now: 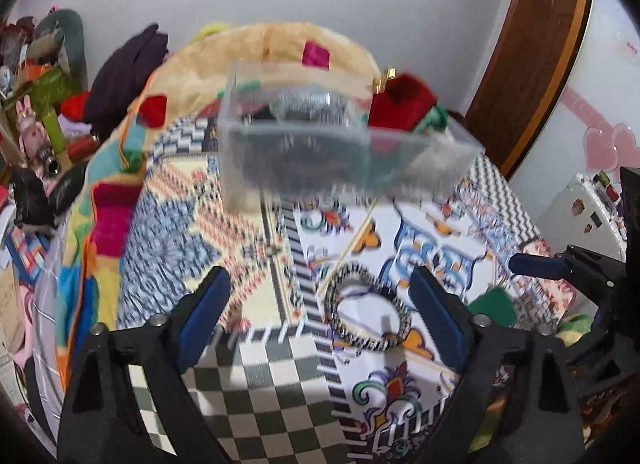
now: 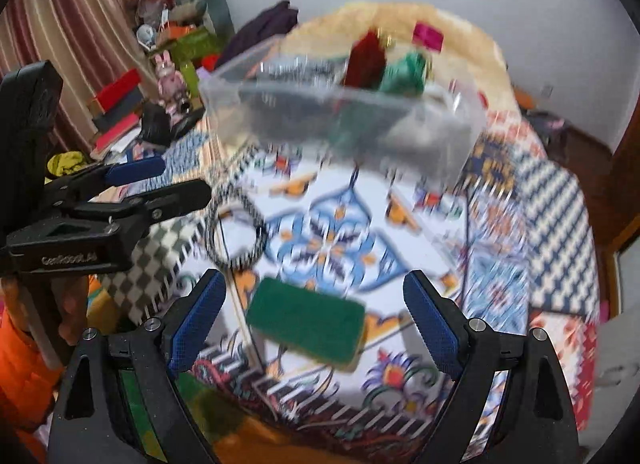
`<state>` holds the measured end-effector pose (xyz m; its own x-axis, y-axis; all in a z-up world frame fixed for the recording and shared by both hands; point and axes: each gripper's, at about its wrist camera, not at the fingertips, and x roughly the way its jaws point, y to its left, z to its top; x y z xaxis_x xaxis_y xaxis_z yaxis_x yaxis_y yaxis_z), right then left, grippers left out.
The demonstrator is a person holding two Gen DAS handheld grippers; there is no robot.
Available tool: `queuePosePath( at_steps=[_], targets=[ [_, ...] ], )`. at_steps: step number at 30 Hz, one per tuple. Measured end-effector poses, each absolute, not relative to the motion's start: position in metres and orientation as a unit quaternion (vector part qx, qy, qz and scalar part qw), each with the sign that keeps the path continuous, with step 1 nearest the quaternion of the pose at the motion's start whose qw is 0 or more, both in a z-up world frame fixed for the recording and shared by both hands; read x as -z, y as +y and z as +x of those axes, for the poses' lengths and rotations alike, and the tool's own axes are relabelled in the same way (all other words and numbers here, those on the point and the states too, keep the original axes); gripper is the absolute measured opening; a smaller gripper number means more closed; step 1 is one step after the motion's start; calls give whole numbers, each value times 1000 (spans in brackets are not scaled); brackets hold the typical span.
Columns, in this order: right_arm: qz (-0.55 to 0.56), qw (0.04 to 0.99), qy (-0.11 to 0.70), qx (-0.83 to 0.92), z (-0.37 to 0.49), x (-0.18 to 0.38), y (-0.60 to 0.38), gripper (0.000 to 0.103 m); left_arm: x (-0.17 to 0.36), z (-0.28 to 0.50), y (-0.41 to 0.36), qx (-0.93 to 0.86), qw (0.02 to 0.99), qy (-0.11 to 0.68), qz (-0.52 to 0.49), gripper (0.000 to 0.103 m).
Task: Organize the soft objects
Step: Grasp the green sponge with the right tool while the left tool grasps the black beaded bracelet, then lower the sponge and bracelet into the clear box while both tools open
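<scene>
A clear plastic box (image 1: 320, 144) stands on the patterned bed; it shows in the right wrist view too (image 2: 344, 120). It holds a red soft item (image 1: 400, 102), a green one (image 2: 402, 74) and dark things. A black-and-white striped ring (image 1: 368, 312) lies between my left gripper's (image 1: 316, 304) open fingers; it also shows in the right wrist view (image 2: 236, 234). A green sponge (image 2: 306, 322) lies between my right gripper's (image 2: 312, 312) open fingers, not gripped. The left gripper (image 2: 176, 180) appears at the right view's left side.
A thin wooden stick (image 1: 348, 252) lies beside the ring. A fleece blanket (image 1: 280, 40) and dark clothes (image 1: 128, 68) lie at the bed's far end. A cluttered shelf with a pink bunny toy (image 2: 170, 82) is at the left. A wooden door (image 1: 532, 52) is at the right.
</scene>
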<state>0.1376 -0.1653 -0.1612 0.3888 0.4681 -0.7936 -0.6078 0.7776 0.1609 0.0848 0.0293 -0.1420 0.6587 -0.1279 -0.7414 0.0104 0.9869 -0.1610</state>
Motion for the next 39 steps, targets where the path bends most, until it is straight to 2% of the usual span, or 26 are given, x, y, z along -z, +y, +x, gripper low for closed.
queuePosePath(
  at_steps=[4,5,7,8,10,11,13,15,21,32,39],
  targets=[
    [-78,814,475,-325,132,176,-164,88,155,88,27,43,898,431,-73,70],
    [-77,812,478,-326,132,179,-164,83,157,88,27,45,897,434,-75,67],
    [-74,809,482,-329,132,180,-165,71,160,90,25,49,895,437,-75,54],
    [-70,807,484,-331,132,180,-166,64,162,91,24,51,893,440,-75,50],
    [-64,807,484,-332,131,179,-167,62,164,93,23,55,892,443,-74,38],
    [-61,809,482,-332,131,178,-169,61,164,93,21,52,893,441,-68,35],
    [-56,814,474,-330,131,175,-171,59,165,95,20,54,892,443,-67,18],
    [-54,820,465,-328,133,171,-175,59,165,97,19,58,891,445,-71,7],
    [-52,840,438,-316,141,153,-184,58,152,95,15,62,903,422,-61,6],
    [-24,885,363,-291,175,101,-196,58,84,107,20,64,940,330,-59,6],
    [-2,902,326,-284,205,80,-198,58,58,133,29,54,952,296,-64,6]
  ],
)
